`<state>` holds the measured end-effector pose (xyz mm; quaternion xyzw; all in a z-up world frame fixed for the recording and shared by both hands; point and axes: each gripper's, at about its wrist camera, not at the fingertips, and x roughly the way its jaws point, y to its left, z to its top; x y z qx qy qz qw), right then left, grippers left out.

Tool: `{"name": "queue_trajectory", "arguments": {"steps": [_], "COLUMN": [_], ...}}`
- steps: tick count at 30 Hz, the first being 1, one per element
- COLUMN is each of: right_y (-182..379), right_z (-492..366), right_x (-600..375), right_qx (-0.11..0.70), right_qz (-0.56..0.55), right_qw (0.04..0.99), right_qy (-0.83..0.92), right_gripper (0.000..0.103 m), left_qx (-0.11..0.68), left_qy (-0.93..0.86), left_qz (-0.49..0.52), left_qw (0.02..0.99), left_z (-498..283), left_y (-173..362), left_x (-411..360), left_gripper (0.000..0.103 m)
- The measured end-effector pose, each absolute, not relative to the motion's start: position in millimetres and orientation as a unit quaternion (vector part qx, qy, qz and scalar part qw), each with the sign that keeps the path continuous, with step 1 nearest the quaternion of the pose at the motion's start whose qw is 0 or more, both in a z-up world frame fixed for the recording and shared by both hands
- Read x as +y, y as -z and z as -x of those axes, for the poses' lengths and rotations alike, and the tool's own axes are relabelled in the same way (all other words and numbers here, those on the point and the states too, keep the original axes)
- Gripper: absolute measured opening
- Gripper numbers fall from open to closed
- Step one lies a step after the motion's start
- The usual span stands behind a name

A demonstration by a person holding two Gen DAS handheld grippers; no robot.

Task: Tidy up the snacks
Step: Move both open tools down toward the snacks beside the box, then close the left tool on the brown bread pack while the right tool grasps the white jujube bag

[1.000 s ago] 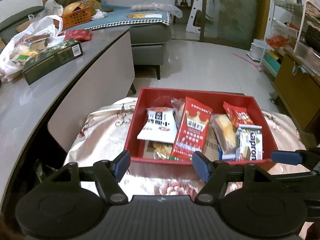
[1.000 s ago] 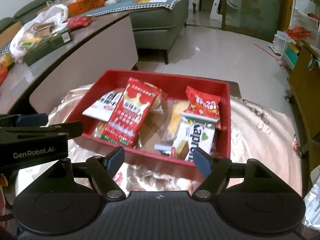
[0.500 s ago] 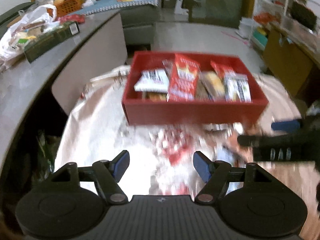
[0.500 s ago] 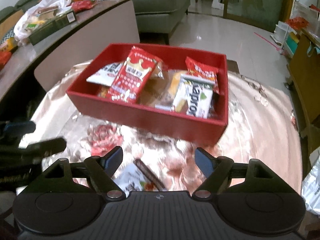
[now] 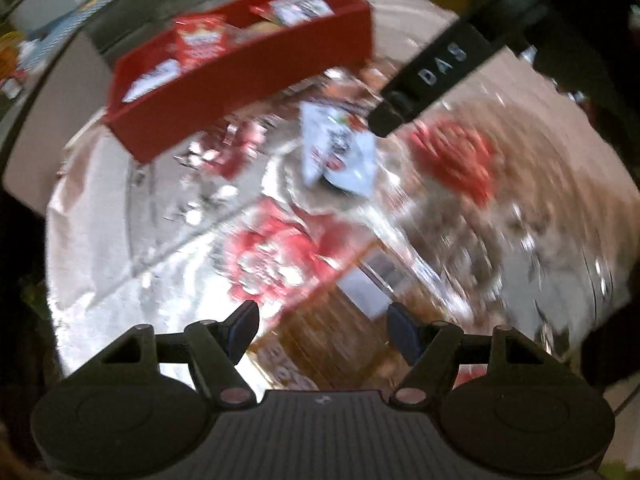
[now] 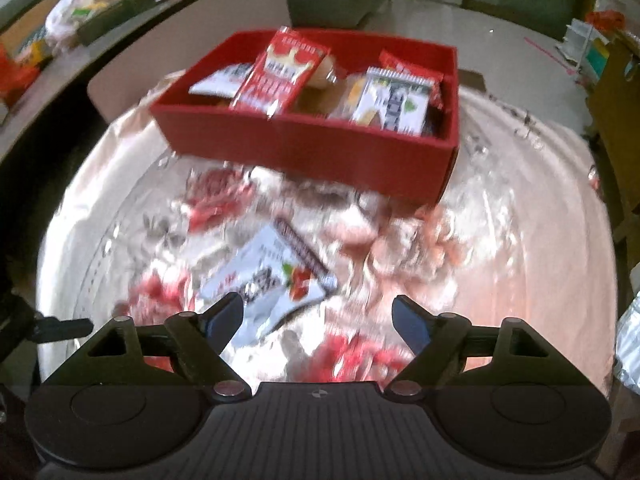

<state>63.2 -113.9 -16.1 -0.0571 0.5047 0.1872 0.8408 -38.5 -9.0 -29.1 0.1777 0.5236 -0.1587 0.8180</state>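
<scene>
- On the far left of the right wrist view, a curved grey counter (image 6: 132, 36) holds a plastic bag and a dark green box, well apart from the work area.
- The red box (image 6: 320, 152) sits on the flowered tablecloth (image 6: 520, 208) and already holds several packets: a white one at its left, a red crown-printed packet (image 6: 284, 72) leaning near the middle, and a white-and-green packet (image 6: 394, 102) toward the right.
- That looks like most of the sorting done; at least 1 snack is left outside.
- The loose white packet (image 6: 272, 280) with strawberry art lies on the cloth in front of the box, apart from it.
- The right gripper (image 6: 318, 318) has its jaws spread wide and empty, with the packet's near edge just ahead of its left finger.
- The left gripper (image 5: 322, 328) is likewise spread and holds nothing; it hangs over a brown printed wrapper or carton (image 5: 320, 344), too blurred to identify.
- Only the left wrist view shows that brown item, possibly a 2nd thing still to put away, though I cannot be sure.
- It also shows the right tool's black finger (image 5: 428, 80) reaching in just beside the white packet (image 5: 340, 148).
- Only the right wrist view shows the box contents clearly; the left one is tilted and smeared, catching just the box's near wall (image 5: 248, 68).
</scene>
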Motion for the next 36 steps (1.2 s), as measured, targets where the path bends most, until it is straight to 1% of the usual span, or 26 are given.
{"name": "queue_trajectory", "arguments": {"steps": [2, 4, 10, 13, 14, 16, 17, 19, 21, 22, 23, 24, 27, 29, 31, 32, 33, 36], "right_y": [21.7, 25.3, 29.9, 34.0, 35.5, 39.2, 41.6, 45.6, 47.7, 47.6, 47.3, 47.5, 48.8, 49.5, 51.4, 52.4, 52.0, 49.5], "right_z": [-60.7, -59.1, -63.1, -68.0, -68.8, -71.0, -72.5, -76.0, -79.8, -82.2, -84.8, -87.7, -94.8, -95.7, -94.5, -92.4, -90.4, -89.3], "right_x": [-112.9, -109.8, -98.5, -91.2, -88.7, -85.5, -84.1, -82.1, -79.2, -76.5, -74.7, -72.5, -61.4, -49.2, -37.9, -32.0, -27.7, -24.5], "right_qx": [0.515, 0.522, 0.534, 0.541, 0.542, 0.548, 0.551, 0.556, 0.558, 0.554, 0.552, 0.55, 0.543, 0.533, 0.523, 0.515, 0.505, 0.506], "right_qz": [0.056, 0.057, 0.056, 0.057, 0.058, 0.057, 0.057, 0.054, 0.05, 0.053, 0.055, 0.057, 0.075, 0.099, 0.126, 0.147, 0.163, 0.171], "right_qw": [0.834, 0.829, 0.818, 0.813, 0.811, 0.807, 0.806, 0.804, 0.803, 0.806, 0.808, 0.81, 0.815, 0.818, 0.821, 0.823, 0.825, 0.821], "right_qy": [-0.191, -0.195, -0.207, -0.209, -0.21, -0.212, -0.211, -0.204, -0.202, -0.201, -0.198, -0.194, -0.186, -0.192, -0.192, -0.192, -0.195, -0.202], "right_gripper": [0.086, 0.086, 0.087, 0.087, 0.087, 0.087, 0.087, 0.087, 0.088, 0.089, 0.089, 0.089, 0.089, 0.088, 0.088, 0.086, 0.086, 0.087], "left_qx": [0.521, 0.52, 0.525, 0.53, 0.525, 0.521, 0.522, 0.524, 0.528, 0.531, 0.533, 0.537, 0.546, 0.538, 0.536, 0.538, 0.54, 0.535], "left_qy": [0.171, 0.188, 0.241, 0.248, 0.246, 0.245, 0.242, 0.231, 0.218, 0.209, 0.19, 0.173, 0.1, 0.06, 0.028, 0.017, 0.013, 0.027], "left_qz": [-0.198, -0.212, -0.208, -0.241, -0.251, -0.259, -0.255, -0.241, -0.22, -0.208, -0.192, -0.175, -0.118, -0.105, -0.08, -0.065, -0.053, -0.071], "left_qw": [0.813, 0.806, 0.789, 0.774, 0.775, 0.775, 0.777, 0.784, 0.791, 0.795, 0.802, 0.807, 0.824, 0.835, 0.84, 0.84, 0.84, 0.842], "left_z": [41.5, 43.8, 53.4, 57.0, 58.7, 59.9, 59.9, 61.0, 61.3, 60.3, 60.7, 59.3, 52.7, 46.8, 40.6, 36.8, 33.9, 31.0], "left_y": [33.3, 34.1, 31.8, 41.6, 45.4, 48.6, 48.1, 45.3, 40.9, 38.5, 35.3, 34.3, 33.0, 32.2, 31.7, 31.7, 31.6, 26.5], "left_x": [-16.2, -21.7, -24.7, -31.6, -33.6, -36.8, -37.0, -34.6, -31.6, -28.5, -25.1, -19.7, 2.5, 12.0, 21.6, 26.5, 29.4, 26.1], "left_gripper": [0.065, 0.068, 0.069, 0.069, 0.077, 0.079, 0.078, 0.071, 0.057, 0.052, 0.044, 0.041, 0.039, 0.04, 0.043, 0.049, 0.049, 0.049]}}
